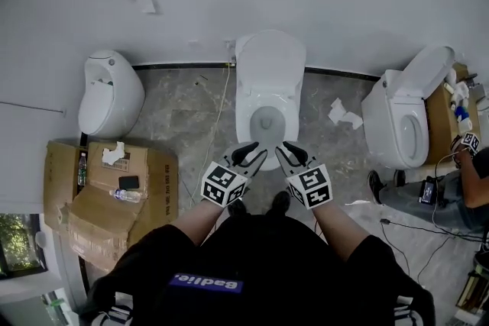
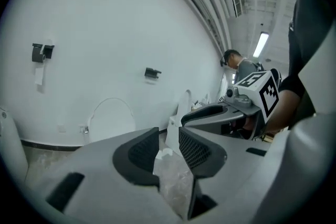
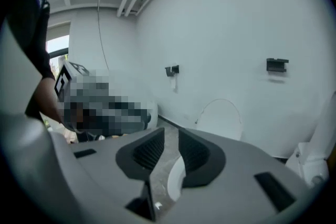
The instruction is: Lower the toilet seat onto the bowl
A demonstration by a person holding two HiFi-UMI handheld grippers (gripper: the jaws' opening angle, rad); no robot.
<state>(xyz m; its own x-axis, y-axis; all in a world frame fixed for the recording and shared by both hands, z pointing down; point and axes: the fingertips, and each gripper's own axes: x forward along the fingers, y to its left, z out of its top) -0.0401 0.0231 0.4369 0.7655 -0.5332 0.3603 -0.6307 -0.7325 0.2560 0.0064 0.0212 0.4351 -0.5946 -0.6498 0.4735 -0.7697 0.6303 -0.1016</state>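
The middle white toilet stands against the wall with its seat and lid (image 1: 272, 63) raised upright above the open bowl (image 1: 264, 121). My left gripper (image 1: 254, 156) and right gripper (image 1: 288, 154) hang side by side just in front of the bowl's front rim, touching nothing. In the left gripper view the jaws (image 2: 169, 147) stand a little apart with only floor between them, and the raised lid (image 2: 110, 120) is ahead. The right gripper (image 3: 171, 149) also has a gap between its pads, with the bowl rim (image 3: 176, 182) behind it and the lid (image 3: 221, 119) beyond.
Another white toilet (image 1: 111, 92) stands at the left, and a third (image 1: 403, 120) with its lid up at the right. Flattened cardboard (image 1: 107, 195) lies at the left. A person (image 1: 458, 187) crouches at the far right. Crumpled paper (image 1: 344, 114) and a cable lie on the floor.
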